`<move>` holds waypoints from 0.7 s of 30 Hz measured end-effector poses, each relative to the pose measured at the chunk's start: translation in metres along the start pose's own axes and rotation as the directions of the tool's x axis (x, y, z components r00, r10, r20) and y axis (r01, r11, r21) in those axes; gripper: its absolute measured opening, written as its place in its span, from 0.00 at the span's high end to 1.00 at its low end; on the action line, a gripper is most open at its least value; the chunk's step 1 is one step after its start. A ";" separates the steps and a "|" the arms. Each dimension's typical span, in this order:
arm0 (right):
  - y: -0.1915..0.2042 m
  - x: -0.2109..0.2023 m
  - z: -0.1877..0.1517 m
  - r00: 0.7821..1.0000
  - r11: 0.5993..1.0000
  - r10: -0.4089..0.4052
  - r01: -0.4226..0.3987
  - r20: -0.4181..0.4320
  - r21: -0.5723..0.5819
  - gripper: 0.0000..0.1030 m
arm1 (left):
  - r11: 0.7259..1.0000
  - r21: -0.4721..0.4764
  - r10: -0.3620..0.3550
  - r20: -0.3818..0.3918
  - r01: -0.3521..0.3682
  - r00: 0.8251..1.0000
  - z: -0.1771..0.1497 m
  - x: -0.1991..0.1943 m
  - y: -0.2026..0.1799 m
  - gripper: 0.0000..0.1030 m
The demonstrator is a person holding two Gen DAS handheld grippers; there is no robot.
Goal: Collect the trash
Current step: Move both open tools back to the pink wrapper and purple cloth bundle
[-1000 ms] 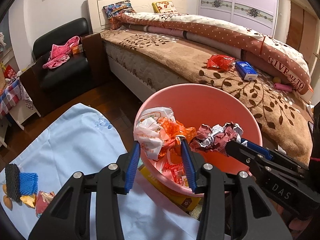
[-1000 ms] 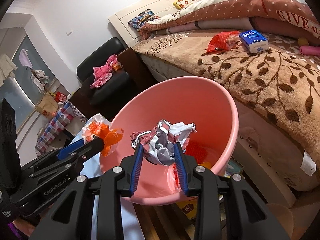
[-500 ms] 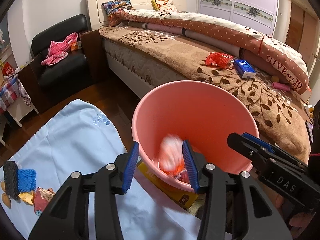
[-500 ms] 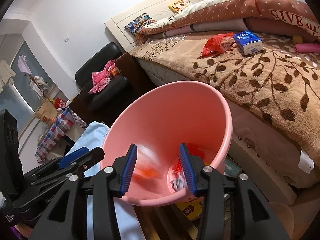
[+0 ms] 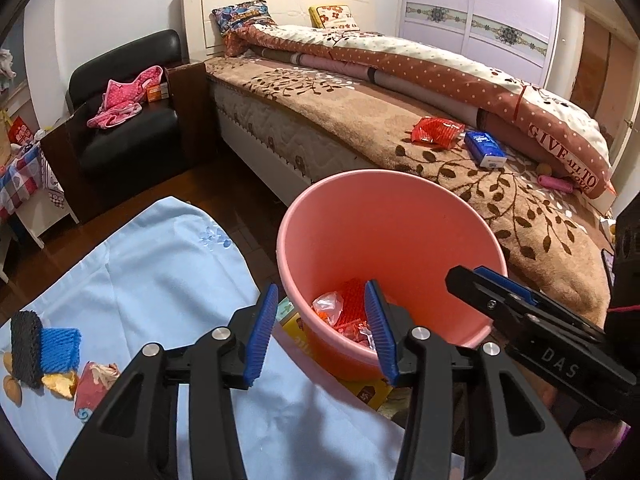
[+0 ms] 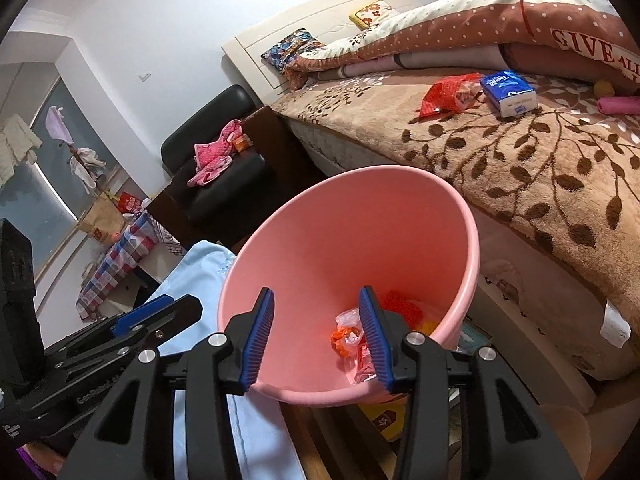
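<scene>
A pink bin (image 5: 400, 204) stands on the floor between the blue-clothed table and the bed; it also shows in the right wrist view (image 6: 472, 264). Crumpled wrappers (image 5: 340, 312) lie at its bottom, seen too in the right wrist view (image 6: 348, 336). My left gripper (image 5: 322, 330) is open and empty above the bin's near rim. My right gripper (image 6: 316, 336) is open and empty over the bin, beside the left one. More scraps (image 5: 96, 384) and foam nets (image 5: 44, 348) lie on the light blue cloth (image 5: 168, 280). A red wrapper (image 5: 436, 130) lies on the bed.
A blue tissue pack (image 5: 486, 148) and a pink tube (image 5: 554, 182) lie on the brown bed cover (image 5: 360, 120). A black armchair (image 5: 128, 120) with pink clothes stands at the left. A yellow box (image 5: 368, 390) lies under the bin's base.
Both grippers opened and let go of their crumpled wrappers, which fell into the pink bin. Both grippers have drawn back slightly.
</scene>
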State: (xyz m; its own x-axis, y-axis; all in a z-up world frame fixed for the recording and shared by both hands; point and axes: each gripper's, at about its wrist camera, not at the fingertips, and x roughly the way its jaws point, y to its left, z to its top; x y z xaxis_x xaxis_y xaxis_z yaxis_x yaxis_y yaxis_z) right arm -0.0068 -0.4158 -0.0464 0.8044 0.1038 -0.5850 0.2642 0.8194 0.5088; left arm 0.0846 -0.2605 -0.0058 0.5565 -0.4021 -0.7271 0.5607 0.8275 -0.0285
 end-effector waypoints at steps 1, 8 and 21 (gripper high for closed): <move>0.001 0.000 0.001 1.000 1.000 0.003 -0.003 0.000 -0.003 0.58 | 1.000 -0.001 0.000 0.002 0.000 1.000 -0.001 -0.002 0.000 0.56; 0.011 -0.004 0.001 1.000 0.999 0.032 -0.031 0.001 -0.025 0.58 | 1.000 -0.020 0.002 0.012 -0.002 1.000 -0.007 -0.019 0.008 0.56; 0.041 -0.010 -0.012 0.995 0.993 0.095 -0.097 -0.040 -0.067 0.58 | 0.996 -0.079 0.030 0.024 -0.028 0.999 -0.026 -0.048 0.034 0.56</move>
State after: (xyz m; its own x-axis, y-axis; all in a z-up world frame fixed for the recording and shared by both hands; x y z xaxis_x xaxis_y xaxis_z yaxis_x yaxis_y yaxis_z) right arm -0.0099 -0.3764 -0.0273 0.8041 0.2035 -0.5586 0.1482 0.8413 0.5198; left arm 0.0605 -0.2029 0.0104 0.5879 -0.3860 -0.7109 0.4945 0.8670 -0.0618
